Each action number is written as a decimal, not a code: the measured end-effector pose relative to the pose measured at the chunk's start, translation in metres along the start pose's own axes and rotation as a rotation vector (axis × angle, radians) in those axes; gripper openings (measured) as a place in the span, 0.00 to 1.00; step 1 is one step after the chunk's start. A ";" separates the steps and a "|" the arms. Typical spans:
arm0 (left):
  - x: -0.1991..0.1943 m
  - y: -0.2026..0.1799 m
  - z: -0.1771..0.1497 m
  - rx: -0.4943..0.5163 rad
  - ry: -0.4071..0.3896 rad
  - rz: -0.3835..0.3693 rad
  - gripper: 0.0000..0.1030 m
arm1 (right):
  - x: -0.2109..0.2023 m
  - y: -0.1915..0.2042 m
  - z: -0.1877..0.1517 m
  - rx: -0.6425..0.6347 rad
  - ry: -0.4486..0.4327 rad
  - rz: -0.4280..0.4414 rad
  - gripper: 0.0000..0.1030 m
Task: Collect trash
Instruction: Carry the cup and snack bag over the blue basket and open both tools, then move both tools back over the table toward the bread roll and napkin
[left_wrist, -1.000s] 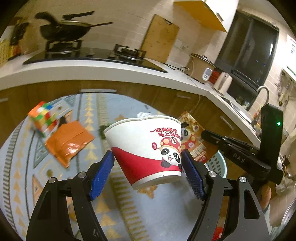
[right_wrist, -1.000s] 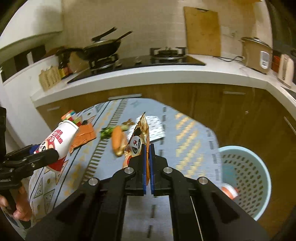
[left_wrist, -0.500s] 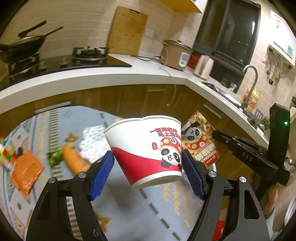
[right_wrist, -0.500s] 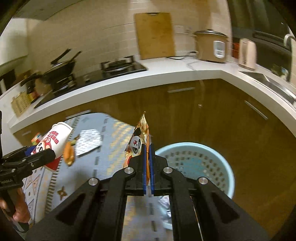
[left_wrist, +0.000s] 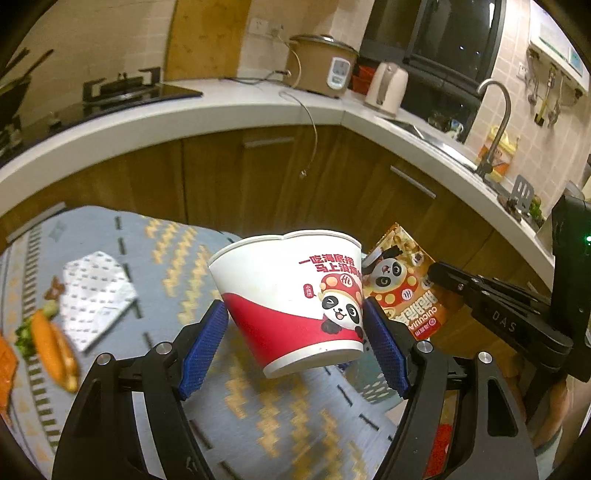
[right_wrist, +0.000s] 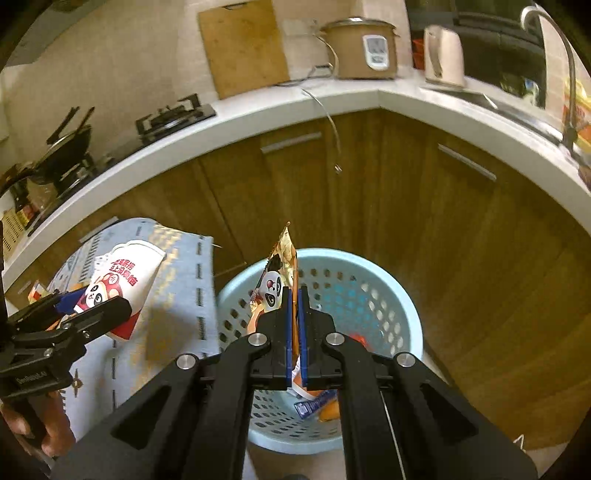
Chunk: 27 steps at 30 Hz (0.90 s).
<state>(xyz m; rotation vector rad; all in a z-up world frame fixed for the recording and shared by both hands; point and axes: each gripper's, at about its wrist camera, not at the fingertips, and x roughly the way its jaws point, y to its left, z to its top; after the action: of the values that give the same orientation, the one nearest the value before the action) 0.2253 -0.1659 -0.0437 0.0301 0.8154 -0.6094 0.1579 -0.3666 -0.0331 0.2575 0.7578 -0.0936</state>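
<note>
Some wrappers lie in the blue basket (right_wrist: 402, 306); right tongs (right_wrist: 294, 295) pinch a snack bag (right_wrist: 275, 280) above it, left tongs (left_wrist: 295, 332) clamp a noodle cup (left_wrist: 291, 295) at frame centre.

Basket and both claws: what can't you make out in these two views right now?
- Blue basket, right wrist view: its contents mostly hidden behind the right claw and snack wrapper.
- Same basket, left wrist view: almost entirely behind the noodle cup in the left claw.
- Items on the mat, left edge: motion-blurred.
</note>
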 end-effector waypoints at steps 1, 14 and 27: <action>0.004 -0.002 -0.001 0.001 0.006 -0.001 0.71 | 0.003 -0.005 -0.002 0.009 0.010 -0.003 0.02; 0.035 -0.015 -0.010 0.005 0.067 0.028 0.82 | 0.028 -0.021 -0.015 0.042 0.106 -0.010 0.07; 0.001 0.016 -0.023 -0.078 0.026 0.048 0.82 | 0.017 0.009 -0.012 -0.011 0.067 0.024 0.40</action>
<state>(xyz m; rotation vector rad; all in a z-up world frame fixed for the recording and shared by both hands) 0.2188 -0.1468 -0.0633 -0.0136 0.8610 -0.5321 0.1640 -0.3548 -0.0519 0.2606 0.8218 -0.0584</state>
